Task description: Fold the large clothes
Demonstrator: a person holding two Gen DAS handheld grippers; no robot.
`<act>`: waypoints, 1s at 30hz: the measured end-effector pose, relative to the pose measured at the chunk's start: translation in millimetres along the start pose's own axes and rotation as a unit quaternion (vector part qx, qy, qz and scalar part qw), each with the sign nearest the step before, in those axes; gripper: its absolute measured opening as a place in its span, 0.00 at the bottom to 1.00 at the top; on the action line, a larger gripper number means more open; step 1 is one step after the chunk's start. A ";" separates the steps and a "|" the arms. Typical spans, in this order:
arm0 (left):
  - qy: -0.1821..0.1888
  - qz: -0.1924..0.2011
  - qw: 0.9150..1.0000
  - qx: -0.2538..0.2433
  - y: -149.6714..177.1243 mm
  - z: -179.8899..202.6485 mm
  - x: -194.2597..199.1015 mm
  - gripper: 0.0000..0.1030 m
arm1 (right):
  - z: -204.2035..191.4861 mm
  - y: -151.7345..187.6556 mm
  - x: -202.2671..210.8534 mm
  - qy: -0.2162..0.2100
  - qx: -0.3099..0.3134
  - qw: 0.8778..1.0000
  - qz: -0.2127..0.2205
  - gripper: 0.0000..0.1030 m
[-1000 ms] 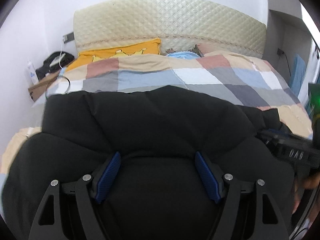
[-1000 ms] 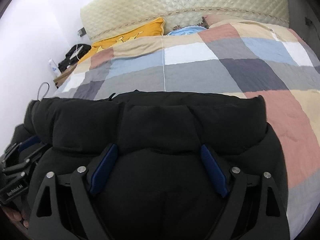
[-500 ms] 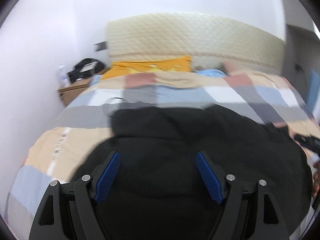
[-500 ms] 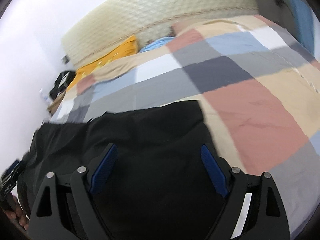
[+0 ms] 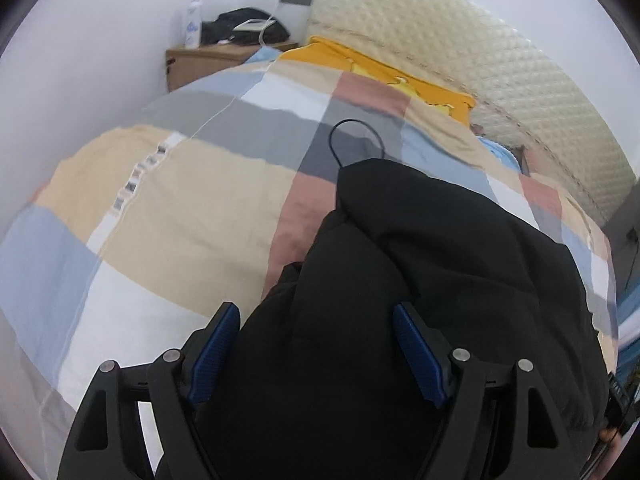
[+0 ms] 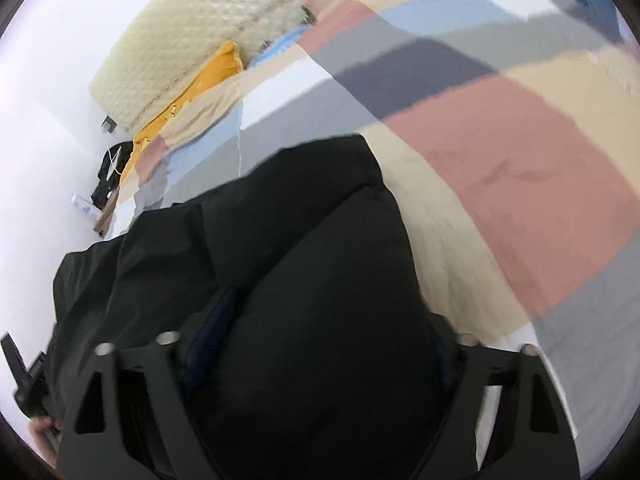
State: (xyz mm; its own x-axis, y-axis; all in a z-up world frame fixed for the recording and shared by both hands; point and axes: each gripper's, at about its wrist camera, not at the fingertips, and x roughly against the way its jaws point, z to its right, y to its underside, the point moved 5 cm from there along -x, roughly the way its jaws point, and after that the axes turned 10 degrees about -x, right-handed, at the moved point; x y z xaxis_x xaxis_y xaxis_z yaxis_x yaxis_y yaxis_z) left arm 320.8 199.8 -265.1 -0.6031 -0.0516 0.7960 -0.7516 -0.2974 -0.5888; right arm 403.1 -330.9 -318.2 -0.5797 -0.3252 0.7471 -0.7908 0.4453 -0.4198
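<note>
A black puffy jacket point(image 5: 440, 260) lies bunched on the checked bedspread point(image 5: 180, 220). My left gripper point(image 5: 316, 354) sits over the jacket's left edge. Its jaws are closing, the jacket fills the gap, and the blue pads point(image 5: 216, 344) still show their inner faces. In the right wrist view a thick fold of the jacket point(image 6: 300, 240) bulges up between the jaws of my right gripper point(image 6: 324, 356). They are closing, and their pads are sunk into the fabric. The picture there is blurred.
A padded cream headboard point(image 5: 480, 60) and a yellow pillow point(image 5: 384, 68) are at the far end. A wooden nightstand point(image 5: 208, 60) with a bottle and dark things stands against the wall. A thin black cord loop point(image 5: 356, 136) lies on the bedspread point(image 6: 520, 160).
Both views have swung and rolled. The left gripper has gone to the jacket's left edge, the right to its right edge. The right jaws have narrowed into the fabric, and the jacket is more bunched.
</note>
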 end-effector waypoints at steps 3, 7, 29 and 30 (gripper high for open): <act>-0.007 0.002 1.000 -0.008 1.3 8.7 -1.9 0.51 | -11.6 -4.1 10.2 0.019 0.027 0.999 0.033 0.31; -0.033 0.055 0.997 -0.030 -1.2 24.4 16.6 0.19 | -27.3 -13.3 30.7 0.029 0.063 0.994 0.082 0.12; -0.080 0.086 0.991 -0.070 -12.8 40.5 1.5 0.17 | -30.3 -36.6 -13.9 0.057 0.093 0.991 0.078 0.12; -0.082 0.085 0.990 -0.072 -11.9 40.9 0.7 0.18 | -29.7 -35.7 -15.9 0.059 0.094 0.991 0.077 0.12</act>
State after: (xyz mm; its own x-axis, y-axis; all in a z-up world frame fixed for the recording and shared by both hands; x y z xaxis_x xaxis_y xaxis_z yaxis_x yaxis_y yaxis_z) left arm 340.2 164.4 -251.8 -0.6820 -0.2471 0.6883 -0.6797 -0.1332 -0.7213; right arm 446.4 -316.9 -299.8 -0.6775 -0.1605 0.7178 -0.7244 0.3146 -0.6134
